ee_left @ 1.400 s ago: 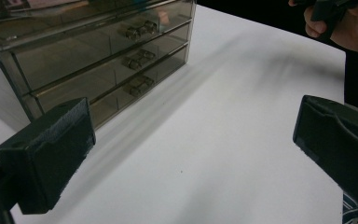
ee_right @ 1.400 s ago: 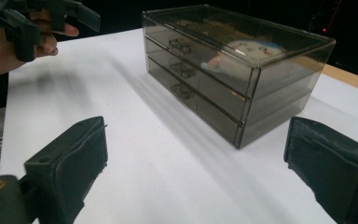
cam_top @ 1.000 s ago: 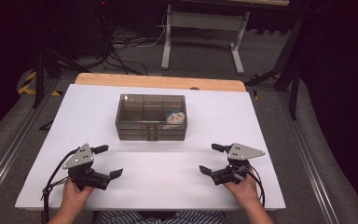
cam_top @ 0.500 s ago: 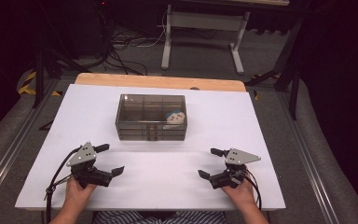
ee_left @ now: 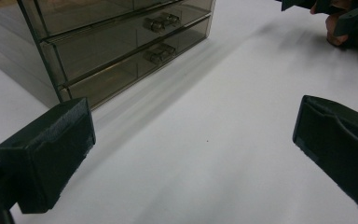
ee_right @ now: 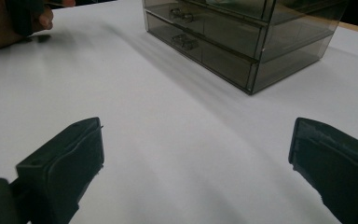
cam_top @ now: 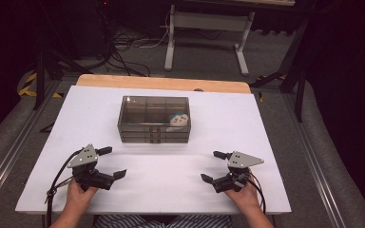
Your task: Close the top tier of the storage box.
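You are at the start: both tongs sit low over the near part of the counter [cam_top: 275, 133], and nothing is held yet. Your left tongs [cam_top: 108, 163] stand wide open, and so do your right tongs [cam_top: 213, 166]; in each gripper view the two black jaws are far apart with bare white counter between them.

The drawer box [cam_top: 154, 119] stands near the middle of the counter, farther from you than both tongs and roughly between them, well apart from either. It is smoky and see-through, with stacked drawers whose small handles [ee_left: 161, 22] face you. A white thing [cam_top: 178, 120] lies inside it toward the right end; what it is I cannot tell.

From the left gripper view the box sits ahead and to the left of the jaws, its near corner closest. From the right gripper view the box [ee_right: 247, 35] lies ahead and to the right.

The likely next move is a reach forward to a drawer handle. That calls for bringing one pair of tongs level with the handle, narrowing the jaws around it, and probably steadying the box with the other so it does not slide as you pull.
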A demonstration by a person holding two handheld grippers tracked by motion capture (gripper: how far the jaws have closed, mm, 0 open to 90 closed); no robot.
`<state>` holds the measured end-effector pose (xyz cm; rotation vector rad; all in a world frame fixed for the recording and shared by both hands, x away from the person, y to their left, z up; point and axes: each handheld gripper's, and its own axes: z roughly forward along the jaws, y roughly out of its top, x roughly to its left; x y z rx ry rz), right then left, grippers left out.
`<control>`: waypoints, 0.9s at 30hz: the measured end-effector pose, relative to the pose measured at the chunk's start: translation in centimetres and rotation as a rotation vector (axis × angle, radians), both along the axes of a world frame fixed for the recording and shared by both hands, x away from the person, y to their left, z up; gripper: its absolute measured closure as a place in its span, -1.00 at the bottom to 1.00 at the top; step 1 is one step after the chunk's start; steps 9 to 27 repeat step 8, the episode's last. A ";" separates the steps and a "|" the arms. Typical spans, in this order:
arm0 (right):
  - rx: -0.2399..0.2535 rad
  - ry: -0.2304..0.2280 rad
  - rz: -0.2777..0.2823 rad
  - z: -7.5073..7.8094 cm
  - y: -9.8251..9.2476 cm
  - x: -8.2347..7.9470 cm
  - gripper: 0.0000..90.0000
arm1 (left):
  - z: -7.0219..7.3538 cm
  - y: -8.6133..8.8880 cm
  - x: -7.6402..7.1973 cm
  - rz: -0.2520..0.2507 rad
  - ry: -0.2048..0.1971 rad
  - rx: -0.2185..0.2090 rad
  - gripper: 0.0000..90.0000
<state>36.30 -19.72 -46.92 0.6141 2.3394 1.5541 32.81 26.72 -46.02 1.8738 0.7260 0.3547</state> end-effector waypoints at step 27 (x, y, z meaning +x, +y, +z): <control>0.023 0.027 0.011 0.1 -0.2 0.1 -0.92 | 0.1 0.0 0.0 0.002 -0.004 -0.001 -1.00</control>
